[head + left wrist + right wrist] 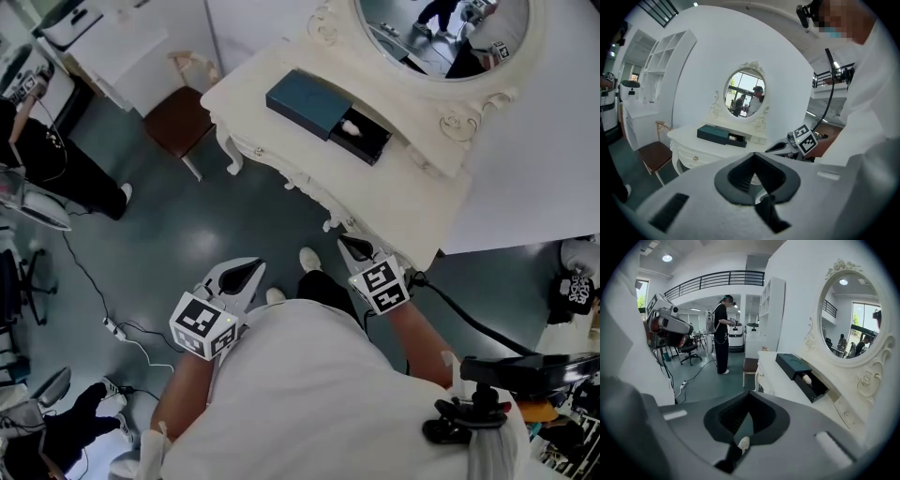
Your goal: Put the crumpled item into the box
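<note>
As the person stands well back with both tools held close to the body, the left gripper (248,272) has its jaws pressed together on nothing. The right gripper (352,246) is likewise closed tight, with nothing of the task in it. A tiny pale speck shows low between its jaws in the right gripper view, and I cannot tell what that is. A stretch of bare grey floor (253,225) lies between the grippers and the white table (246,111), so neither tool is anywhere near the work. On the table sits the dark teal box (307,101), a sleeve with its inner tray slid out at one end. The crumpled item (352,127), a small pale wad, lies inside that open tray, well apart from both grippers. Beyond it the oval mirror (441,37) rises at the back of the table. To my eye the job the task names is done: the item is in the box and nothing is being carried. What may be left, judging only by how things lie, is pushing the tray back into its sleeve, though the task does not ask for that
</note>
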